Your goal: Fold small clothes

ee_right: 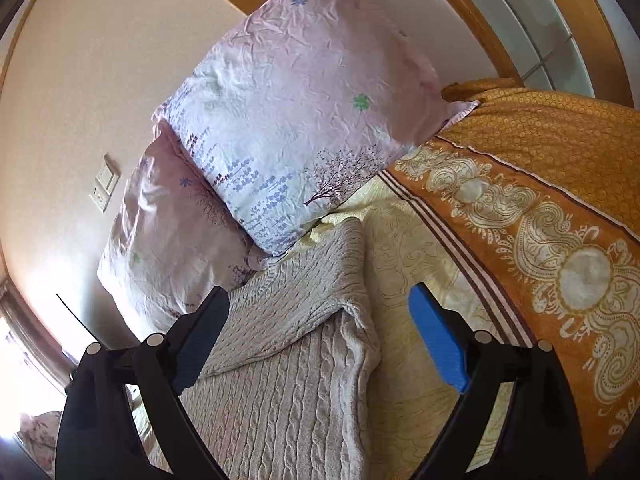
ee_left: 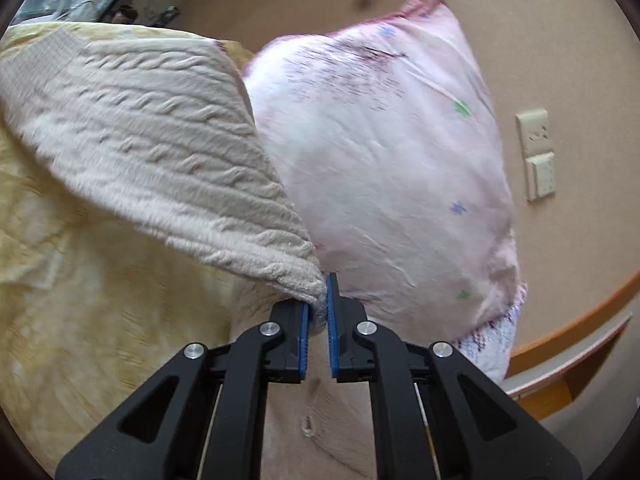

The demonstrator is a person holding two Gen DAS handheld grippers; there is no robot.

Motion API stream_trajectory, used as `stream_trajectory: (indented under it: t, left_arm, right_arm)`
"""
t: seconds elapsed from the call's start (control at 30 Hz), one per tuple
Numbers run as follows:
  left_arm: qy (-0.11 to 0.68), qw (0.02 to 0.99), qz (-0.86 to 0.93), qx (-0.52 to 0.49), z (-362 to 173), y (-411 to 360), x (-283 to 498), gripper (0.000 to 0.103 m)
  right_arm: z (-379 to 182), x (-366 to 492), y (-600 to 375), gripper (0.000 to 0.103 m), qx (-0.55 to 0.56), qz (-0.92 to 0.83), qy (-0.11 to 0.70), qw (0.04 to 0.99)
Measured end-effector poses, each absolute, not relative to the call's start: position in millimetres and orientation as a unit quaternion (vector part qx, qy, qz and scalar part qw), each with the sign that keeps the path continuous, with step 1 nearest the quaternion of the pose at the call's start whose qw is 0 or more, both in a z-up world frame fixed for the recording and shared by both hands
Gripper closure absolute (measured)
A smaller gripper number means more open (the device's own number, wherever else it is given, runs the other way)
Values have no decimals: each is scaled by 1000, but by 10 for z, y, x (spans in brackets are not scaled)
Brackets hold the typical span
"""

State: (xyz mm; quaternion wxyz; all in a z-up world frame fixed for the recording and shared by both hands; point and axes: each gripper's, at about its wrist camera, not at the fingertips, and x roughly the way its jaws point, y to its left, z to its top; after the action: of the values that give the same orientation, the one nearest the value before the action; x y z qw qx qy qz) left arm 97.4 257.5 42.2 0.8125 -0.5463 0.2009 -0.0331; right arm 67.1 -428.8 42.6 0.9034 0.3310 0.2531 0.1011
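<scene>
Two pillows, one [ee_right: 316,120] stacked on the other [ee_right: 176,240], one cream cable-knit garment [ee_right: 288,360], one orange patterned blanket [ee_right: 552,208], one wall switch plate [ee_right: 105,182], one yellow bedsheet [ee_right: 404,264].

Left hand-held gripper [ee_left: 319,312]: blue pads [ee_left: 305,330] pinched nearly together on a corner of the cream knit garment [ee_left: 160,148], black fingers angled slightly down, cloth rising from the tips up and to the left. Right hand-held gripper [ee_right: 316,344]: jaws spread wide, nothing between the pads, one blue pad [ee_right: 438,344] lit on the right of its view and the other finger in shadow on the left, tilted down and rolled to one side. No hand or sleeve visible in either view.
</scene>
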Motion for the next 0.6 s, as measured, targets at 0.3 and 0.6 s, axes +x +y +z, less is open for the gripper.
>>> stream_trajectory:
  t: [0.3, 0.6]
  left_arm:
    - [317, 815, -194, -445, 245, 782, 1324, 84]
    - [324, 773, -108, -535, -124, 1192, 1234, 50]
  right_arm:
    - [393, 636, -4323, 10, 345, 99, 251, 899]
    - [400, 644, -4317, 10, 345, 106, 251, 898]
